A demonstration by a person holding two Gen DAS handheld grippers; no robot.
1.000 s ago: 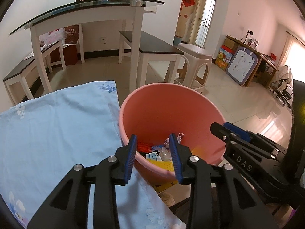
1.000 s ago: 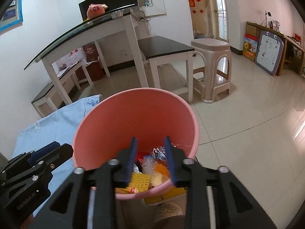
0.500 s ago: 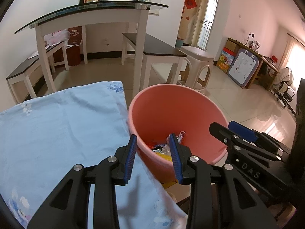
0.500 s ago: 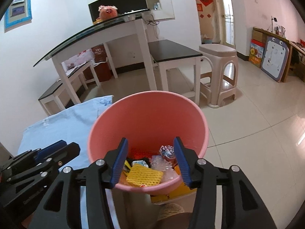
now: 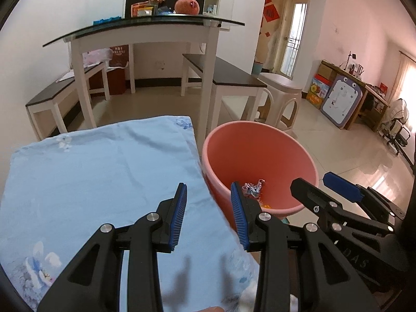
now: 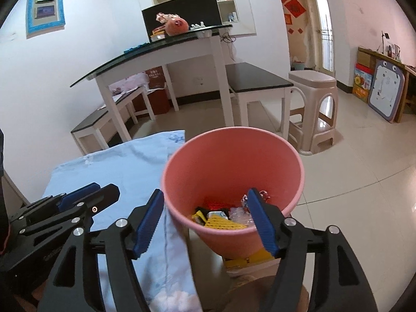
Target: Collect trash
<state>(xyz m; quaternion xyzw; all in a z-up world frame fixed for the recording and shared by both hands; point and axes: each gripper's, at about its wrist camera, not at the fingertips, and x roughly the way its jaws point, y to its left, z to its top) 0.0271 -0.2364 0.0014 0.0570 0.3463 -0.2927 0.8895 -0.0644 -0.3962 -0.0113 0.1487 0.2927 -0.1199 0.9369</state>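
A pink plastic bin (image 5: pixel 262 156) (image 6: pixel 234 161) stands at the right edge of a table covered with a light blue cloth (image 5: pixel 91 176) (image 6: pixel 124 171). Trash lies in its bottom: a yellow foam net (image 6: pixel 222 222), clear plastic (image 6: pixel 239 214), a crumpled wrapper (image 5: pixel 253 189). My left gripper (image 5: pixel 209 218) is open and empty above the cloth's right edge, beside the bin. My right gripper (image 6: pixel 205 223) is wide open and empty, in front of the bin's near rim. Each gripper shows in the other's view.
A glass-topped white table (image 5: pixel 145 31) with dark benches (image 5: pixel 223 74) stands behind, holding a red round object (image 5: pixel 186 5). A beige plastic stool (image 6: pixel 312 104) stands on the tiled floor right of the bin. A yellow item (image 6: pixel 247 258) lies under the bin.
Both grippers have pulled back and up from the bin. The right gripper's jaws have opened wide. The left gripper has shifted left over the cloth.
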